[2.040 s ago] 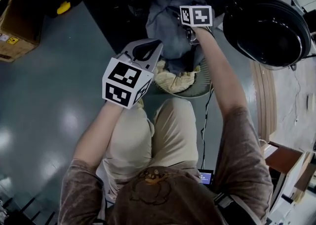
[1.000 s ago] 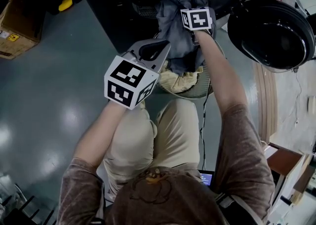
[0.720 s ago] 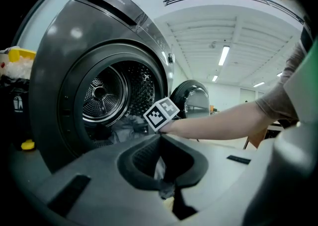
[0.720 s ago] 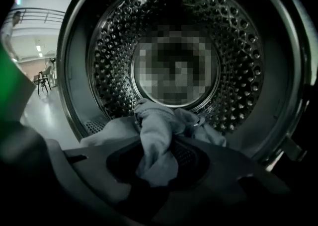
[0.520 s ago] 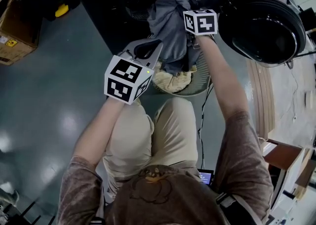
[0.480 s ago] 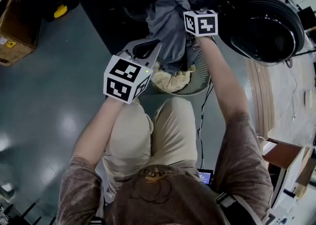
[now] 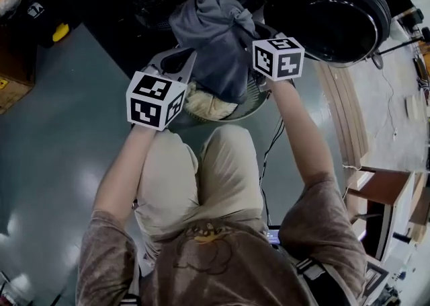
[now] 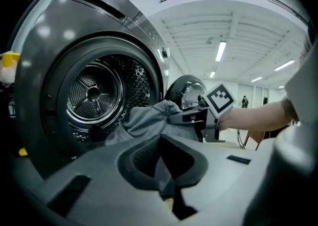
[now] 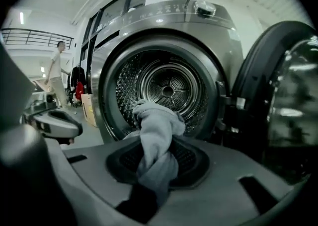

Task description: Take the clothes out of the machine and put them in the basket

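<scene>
A grey garment (image 7: 213, 34) hangs bunched in front of the washer's open drum (image 9: 166, 88), above the round basket (image 7: 254, 99). My right gripper (image 7: 254, 37) is shut on it; in the right gripper view the cloth (image 9: 156, 125) rises twisted from between the closed jaws (image 9: 158, 144). A cream cloth (image 7: 201, 105) lies in the basket. My left gripper (image 7: 180, 62) hovers over the basket's left rim, shut with nothing in it. In the left gripper view (image 8: 161, 143) the garment (image 8: 149, 120) and the right gripper (image 8: 201, 120) show ahead.
The washer's round door (image 7: 336, 9) stands swung open at the right. A cardboard box (image 7: 7, 86) and a yellow object (image 7: 60, 31) sit on the floor at the left. A person (image 9: 57, 71) stands far off. A cable (image 7: 269, 153) runs across the floor.
My right gripper has drawn back from the drum and up, bringing the grey garment further out. The left gripper has stayed about where it was.
</scene>
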The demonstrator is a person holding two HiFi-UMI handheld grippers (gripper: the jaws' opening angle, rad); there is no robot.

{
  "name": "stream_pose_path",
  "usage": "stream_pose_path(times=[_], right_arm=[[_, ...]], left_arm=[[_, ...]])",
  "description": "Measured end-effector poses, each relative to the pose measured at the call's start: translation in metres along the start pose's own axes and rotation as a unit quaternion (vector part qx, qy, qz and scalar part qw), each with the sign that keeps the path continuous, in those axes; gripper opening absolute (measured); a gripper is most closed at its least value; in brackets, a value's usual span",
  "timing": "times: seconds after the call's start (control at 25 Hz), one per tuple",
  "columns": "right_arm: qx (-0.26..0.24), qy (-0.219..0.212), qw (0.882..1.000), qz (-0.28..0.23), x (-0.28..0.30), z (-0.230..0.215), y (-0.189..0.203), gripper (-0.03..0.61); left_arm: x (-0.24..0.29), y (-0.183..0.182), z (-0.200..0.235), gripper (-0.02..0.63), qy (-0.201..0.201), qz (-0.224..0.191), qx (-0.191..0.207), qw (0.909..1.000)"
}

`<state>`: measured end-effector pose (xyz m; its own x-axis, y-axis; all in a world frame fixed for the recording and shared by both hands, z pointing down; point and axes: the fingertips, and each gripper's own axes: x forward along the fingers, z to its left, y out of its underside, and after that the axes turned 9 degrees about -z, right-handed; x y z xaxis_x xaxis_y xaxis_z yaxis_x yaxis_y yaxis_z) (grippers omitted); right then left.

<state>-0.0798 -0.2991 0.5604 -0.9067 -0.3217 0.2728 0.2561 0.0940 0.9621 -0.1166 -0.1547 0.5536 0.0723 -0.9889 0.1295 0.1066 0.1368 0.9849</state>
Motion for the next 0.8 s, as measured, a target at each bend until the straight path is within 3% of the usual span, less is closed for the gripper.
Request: stream_pose_path(times=[0.28, 0.8], right_arm=[[0.036, 0.002, 0.999, 0.016, -0.054, 0.008, 0.045, 0.103], [0.039, -0.009, 0.998, 0.051, -0.099, 0.027, 0.092, 0.106]], left_arm=[[0.008, 0.002, -0.007, 0.008, 0.009, 0.006, 0.007, 0.9999], [0.016, 0.004, -0.015, 0.008, 0.019, 0.012, 0.012, 0.9997]])
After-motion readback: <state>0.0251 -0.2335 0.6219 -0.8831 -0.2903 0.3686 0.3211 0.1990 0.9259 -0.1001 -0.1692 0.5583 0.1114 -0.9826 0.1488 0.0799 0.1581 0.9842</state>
